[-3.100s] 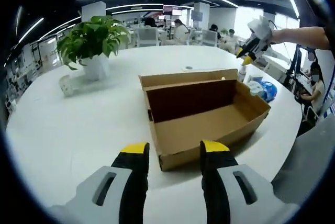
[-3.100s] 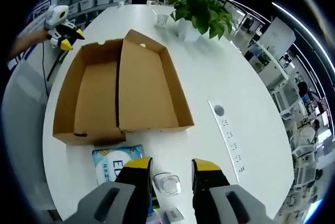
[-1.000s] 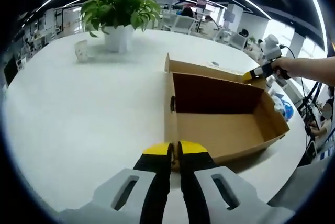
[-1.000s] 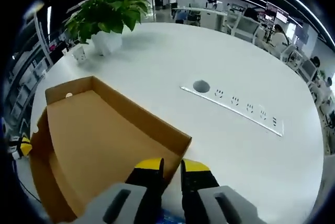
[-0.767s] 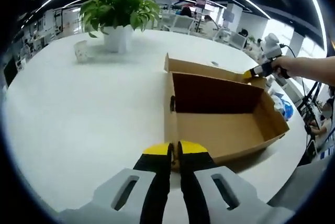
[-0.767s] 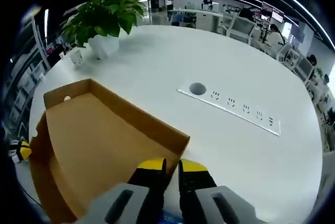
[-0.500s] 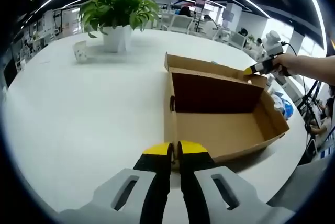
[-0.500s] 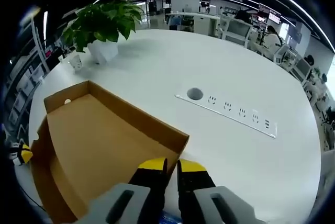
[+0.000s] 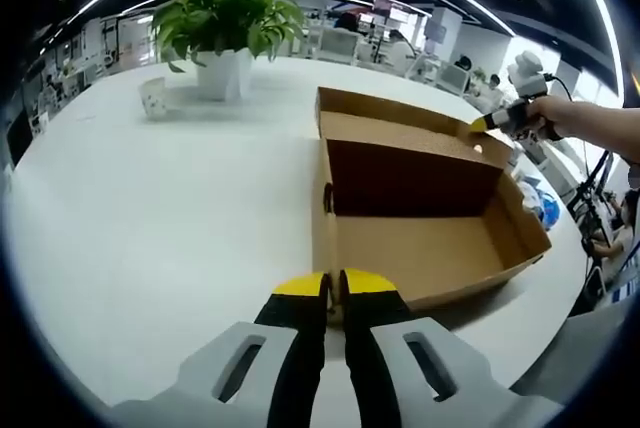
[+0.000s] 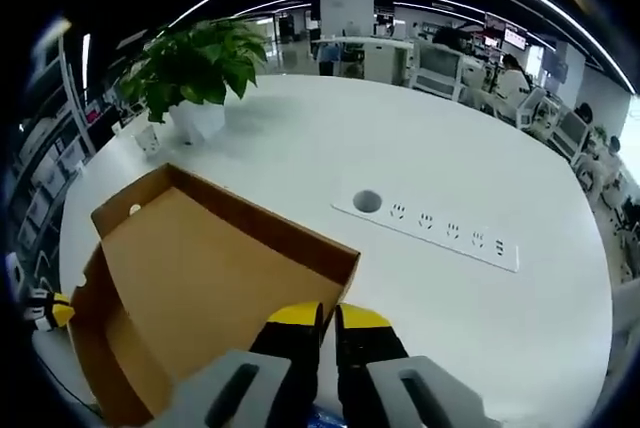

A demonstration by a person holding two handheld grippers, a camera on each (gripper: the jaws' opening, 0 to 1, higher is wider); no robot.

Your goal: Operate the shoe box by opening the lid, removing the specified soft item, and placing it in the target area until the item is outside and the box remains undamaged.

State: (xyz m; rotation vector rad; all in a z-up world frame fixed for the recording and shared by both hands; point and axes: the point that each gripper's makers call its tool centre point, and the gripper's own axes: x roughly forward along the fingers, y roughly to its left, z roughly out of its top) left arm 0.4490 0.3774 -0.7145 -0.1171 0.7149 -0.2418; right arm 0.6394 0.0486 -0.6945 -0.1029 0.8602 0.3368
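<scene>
Left gripper view: potted plant (image 9: pixel 228 28) upper left on white surface (image 9: pixel 150 218); left gripper (image 9: pixel 333 288) bottom centre, jaws pinching near wall of open shoe box (image 9: pixel 420 248), interior bare; lid (image 9: pixel 400 123) raised by right gripper (image 9: pixel 480 125), jaws pressed on its corner.

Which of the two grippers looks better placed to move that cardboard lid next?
Right, probably. The right gripper is shut on the edge of the lid, so it could swing it. The left gripper is shut on the near wall of the box, better suited to steadying it.
</scene>
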